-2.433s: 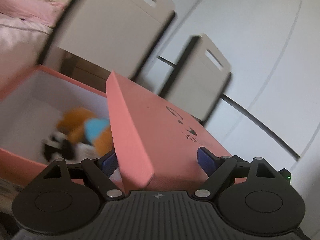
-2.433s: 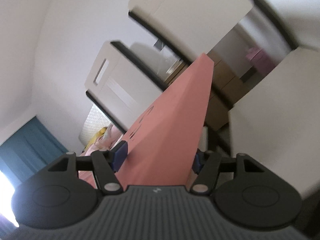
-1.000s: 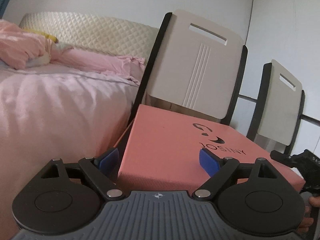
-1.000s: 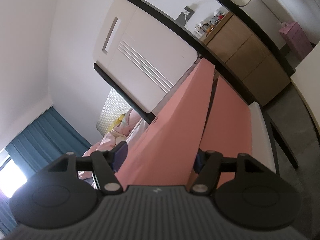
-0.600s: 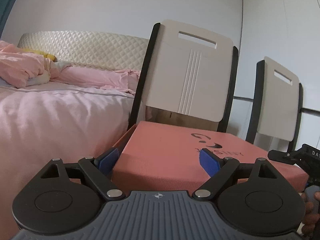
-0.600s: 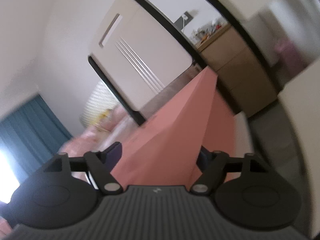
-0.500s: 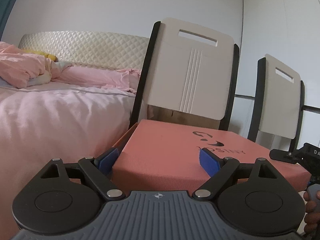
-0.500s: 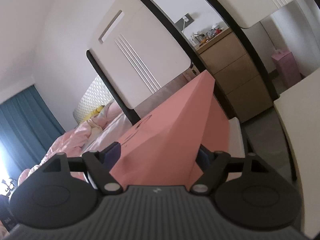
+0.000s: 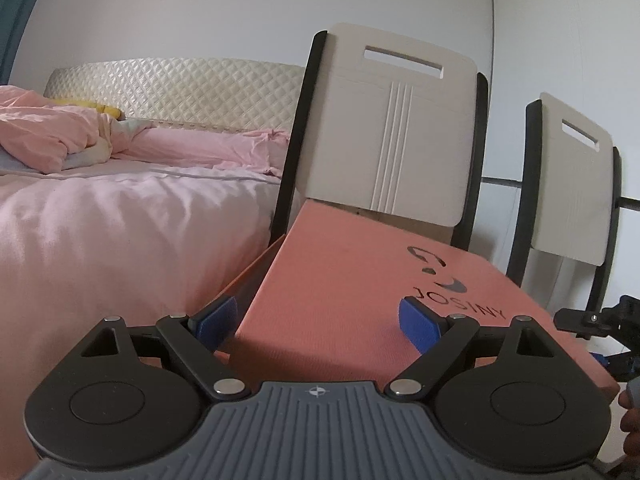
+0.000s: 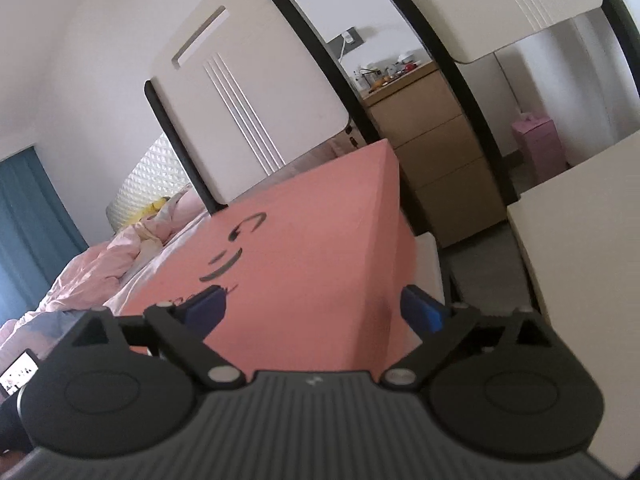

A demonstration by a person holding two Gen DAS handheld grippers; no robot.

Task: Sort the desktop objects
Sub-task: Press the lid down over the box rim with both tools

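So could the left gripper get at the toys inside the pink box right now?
Probably not: the lid covers the box, and the left gripper straddles that lid's edge, so no toys are visible.

The pink lid [image 9: 360, 280] hides the box's inside; small items on the far dresser [image 10: 432, 152] are unreadable.
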